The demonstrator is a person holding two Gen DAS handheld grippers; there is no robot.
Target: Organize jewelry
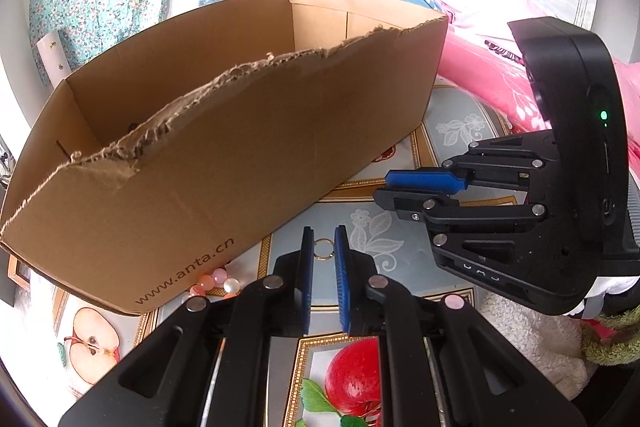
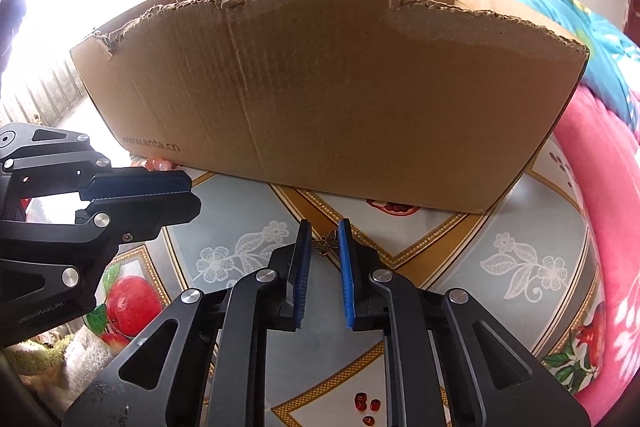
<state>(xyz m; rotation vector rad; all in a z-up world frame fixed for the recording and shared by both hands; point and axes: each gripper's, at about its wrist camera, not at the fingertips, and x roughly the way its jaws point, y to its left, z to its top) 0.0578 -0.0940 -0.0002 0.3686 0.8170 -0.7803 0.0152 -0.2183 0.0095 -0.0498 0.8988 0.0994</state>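
Beads [image 1: 216, 281]: a few pink and pearly ones on the desk, left of the left jaws, touching the foot of the box's near wall by its printed web address.
Cardboard box [image 1: 224, 163]: open-topped, its near wall torn ragged along the top – it stands just beyond both pairs of jaws; what lies inside cannot be told.
Left gripper [image 1: 322, 247]: jaws pointing down at the desk, blue pads a narrow gap apart; a small gold ring [image 1: 323, 250] lies on the cloth in line with that gap, at the tips. The pads do not visibly press on it, so whether it is gripped cannot be told.
Desk [image 1: 400, 239]: covered with a patterned cloth of lace flowers, gold bands and red fruit, running under both pairs of jaws.
Right gripper [image 2: 323, 241]: jaws likewise angled down, pads slightly parted; it sits to the right of the left jaws with its tips turned toward them.
Butterfly charm [image 2: 329, 242]: small, bronze-coloured, lying flat on the cloth between the tips of the right jaws – neither pad clearly touches it, and it is not lifted.
Pink blanket [image 2: 608, 187]: bedding on the bed, off to the right of the right jaws, beside the desk's edge.
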